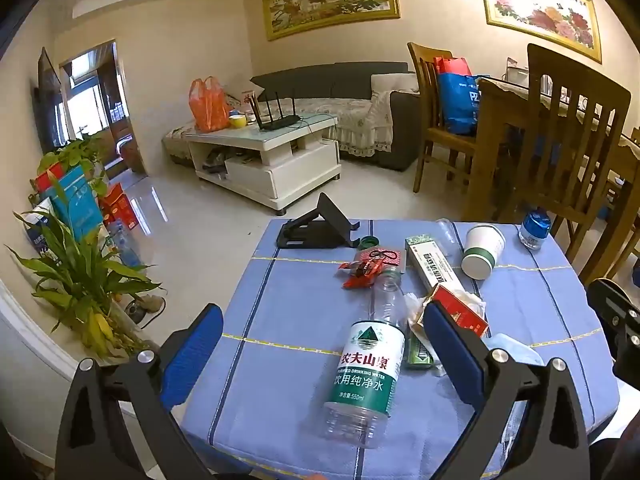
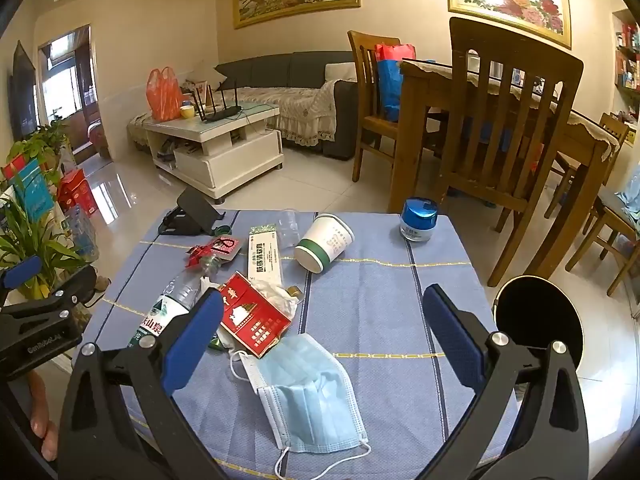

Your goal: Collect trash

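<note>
No trash was yet collected: my left gripper (image 1: 322, 350) and right gripper (image 2: 322, 334) hung released, needing to close on the bottle (image 1: 366, 364) or mask (image 2: 310, 400).

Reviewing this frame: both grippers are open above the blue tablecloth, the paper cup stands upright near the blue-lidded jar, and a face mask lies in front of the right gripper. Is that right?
Not quite. The paper cup is not upright: it lies tipped on its side, as the right wrist view shows. The rest holds: the left gripper and right gripper are open above the blue tablecloth, the blue-lidded jar is near the cup, and the face mask lies before the right gripper.
</note>
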A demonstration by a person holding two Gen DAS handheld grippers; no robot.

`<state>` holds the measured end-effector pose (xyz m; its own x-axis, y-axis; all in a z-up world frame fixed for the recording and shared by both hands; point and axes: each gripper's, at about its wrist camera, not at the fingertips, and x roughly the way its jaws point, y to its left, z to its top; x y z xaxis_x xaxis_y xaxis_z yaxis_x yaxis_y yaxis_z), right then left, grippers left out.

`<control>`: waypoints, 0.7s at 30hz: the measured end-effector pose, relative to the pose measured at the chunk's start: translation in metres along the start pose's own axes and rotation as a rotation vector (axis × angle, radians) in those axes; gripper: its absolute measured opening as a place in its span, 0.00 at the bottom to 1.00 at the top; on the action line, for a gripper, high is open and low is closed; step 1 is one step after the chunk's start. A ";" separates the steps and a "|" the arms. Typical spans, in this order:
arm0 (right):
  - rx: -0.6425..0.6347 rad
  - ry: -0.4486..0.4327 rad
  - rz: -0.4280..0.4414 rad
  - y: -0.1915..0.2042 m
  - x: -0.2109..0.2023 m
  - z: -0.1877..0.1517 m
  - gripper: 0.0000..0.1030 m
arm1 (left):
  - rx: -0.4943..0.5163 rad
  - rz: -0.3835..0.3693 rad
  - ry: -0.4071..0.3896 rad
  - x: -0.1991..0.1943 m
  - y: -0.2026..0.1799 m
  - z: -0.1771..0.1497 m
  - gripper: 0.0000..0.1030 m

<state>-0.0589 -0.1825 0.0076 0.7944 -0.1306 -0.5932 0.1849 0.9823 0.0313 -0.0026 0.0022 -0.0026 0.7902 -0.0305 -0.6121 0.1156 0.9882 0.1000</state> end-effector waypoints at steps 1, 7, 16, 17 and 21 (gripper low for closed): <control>0.000 0.000 -0.001 0.000 0.000 0.000 0.95 | 0.000 0.001 0.000 0.000 0.000 0.000 0.94; 0.005 0.001 -0.002 0.000 -0.001 0.001 0.95 | -0.003 -0.006 -0.003 -0.002 0.000 0.001 0.94; 0.006 0.011 0.004 -0.003 0.004 0.000 0.95 | 0.002 -0.011 -0.006 -0.004 -0.002 0.002 0.94; 0.009 0.009 0.006 -0.002 0.003 0.000 0.95 | 0.002 -0.012 -0.006 -0.004 -0.002 0.001 0.94; 0.005 0.003 0.003 -0.004 0.002 -0.001 0.95 | 0.002 -0.013 -0.006 -0.005 -0.002 0.002 0.94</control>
<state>-0.0587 -0.1863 0.0059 0.7930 -0.1276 -0.5958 0.1858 0.9819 0.0371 -0.0053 0.0004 0.0016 0.7925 -0.0442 -0.6083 0.1267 0.9875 0.0934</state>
